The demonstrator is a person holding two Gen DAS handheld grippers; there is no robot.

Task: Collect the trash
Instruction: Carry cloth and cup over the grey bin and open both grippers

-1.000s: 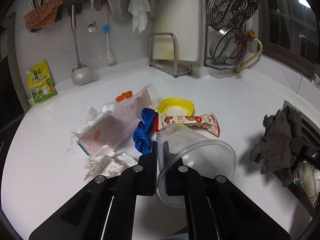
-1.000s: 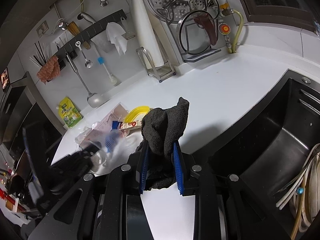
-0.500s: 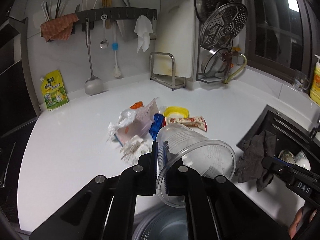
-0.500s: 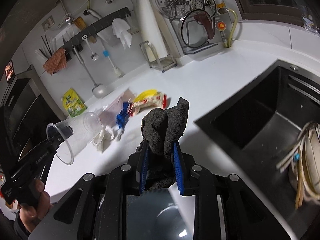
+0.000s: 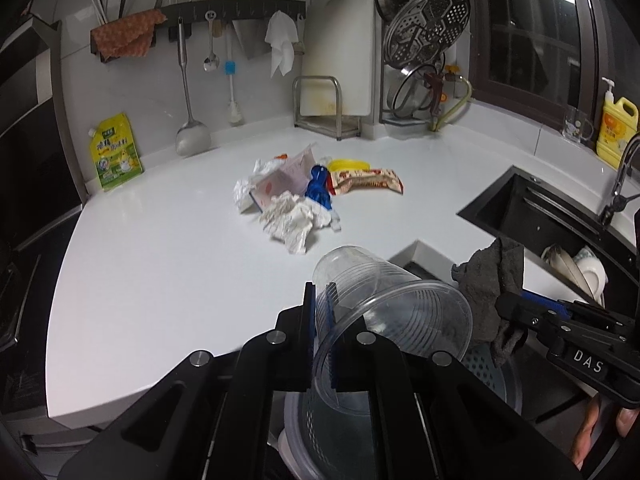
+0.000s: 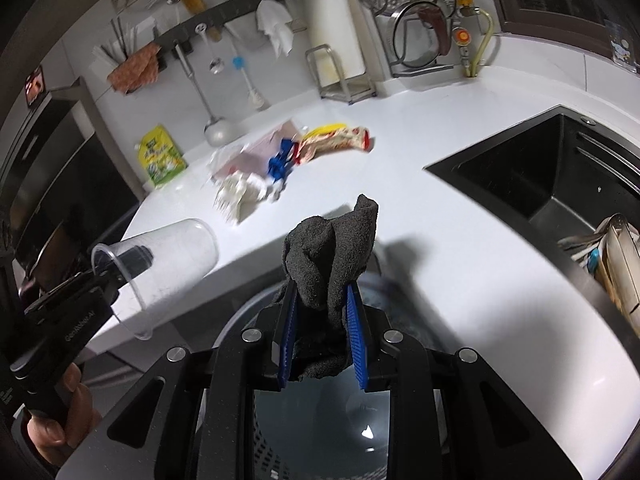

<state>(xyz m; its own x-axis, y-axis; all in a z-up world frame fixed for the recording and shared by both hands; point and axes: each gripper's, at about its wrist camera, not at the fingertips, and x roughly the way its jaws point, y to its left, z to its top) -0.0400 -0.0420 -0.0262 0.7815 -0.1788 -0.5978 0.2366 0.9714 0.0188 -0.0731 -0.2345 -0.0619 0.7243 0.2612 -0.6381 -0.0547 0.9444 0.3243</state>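
Note:
My left gripper is shut on the rim of a clear plastic cup, held tilted beyond the counter's front edge above a grey perforated bin. The cup also shows in the right wrist view. My right gripper is shut on a dark grey rag, held over the same bin. The rag shows in the left wrist view. A trash pile remains on the white counter: crumpled tissue, a pink packet, a blue wrapper, a snack wrapper.
A black sink with dishes lies to the right. A yellow pouch leans on the back wall under hanging utensils. A cutting-board rack and steamer rack stand at the back. A yellow soap bottle stands far right.
Both grippers have pulled back from the trash pile past the counter's front edge, with the cup and the rag still held. The bin has come into view under them.

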